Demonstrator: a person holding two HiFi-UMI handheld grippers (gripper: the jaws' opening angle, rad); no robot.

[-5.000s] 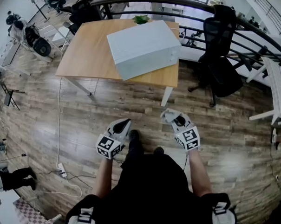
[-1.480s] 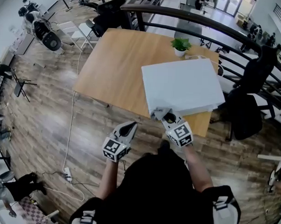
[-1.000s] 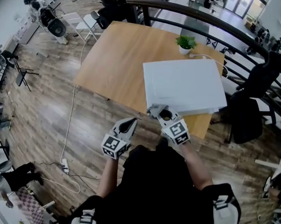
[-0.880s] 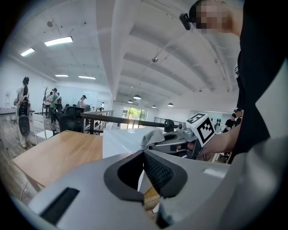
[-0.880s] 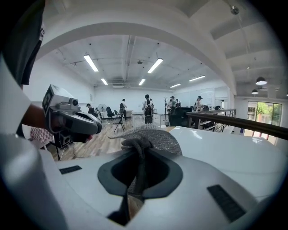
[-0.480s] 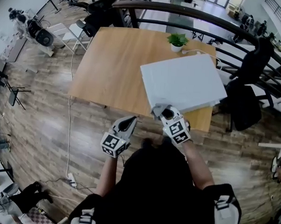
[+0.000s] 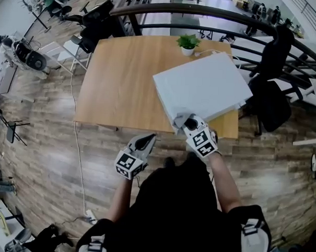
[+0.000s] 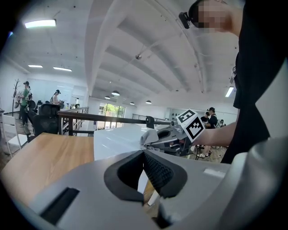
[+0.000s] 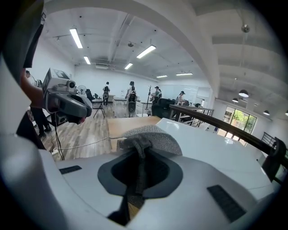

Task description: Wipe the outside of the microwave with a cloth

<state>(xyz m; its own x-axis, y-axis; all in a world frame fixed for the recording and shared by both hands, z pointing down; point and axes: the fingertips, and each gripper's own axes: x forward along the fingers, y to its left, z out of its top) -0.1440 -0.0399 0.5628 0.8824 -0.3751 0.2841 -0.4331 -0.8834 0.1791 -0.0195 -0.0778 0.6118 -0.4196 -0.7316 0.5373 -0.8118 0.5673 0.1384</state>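
Note:
The white microwave (image 7: 201, 91) stands on the right part of a wooden table (image 7: 118, 79). My right gripper (image 7: 183, 119) is shut on a grey cloth (image 7: 177, 121), which rests against the microwave's near corner. In the right gripper view the cloth (image 9: 150, 137) bunches out past the jaws of that gripper (image 9: 137, 146) onto the microwave's top (image 9: 216, 148). My left gripper (image 7: 148, 139) hangs shut and holds nothing, off the table's near edge and left of the right one. From the left gripper view its jaws meet (image 8: 144, 152), with the microwave (image 8: 114, 137) ahead.
A small potted plant (image 7: 188, 43) stands at the table's far edge behind the microwave. A black office chair (image 7: 269, 96) is right of the table, and a dark railing (image 7: 205, 12) runs behind it. A cable (image 7: 78, 156) trails over the wood floor at left.
Five seconds ago I stood well back from the table; now I am at its near edge. The right gripper has carried the cloth to the microwave's near corner and stays there.

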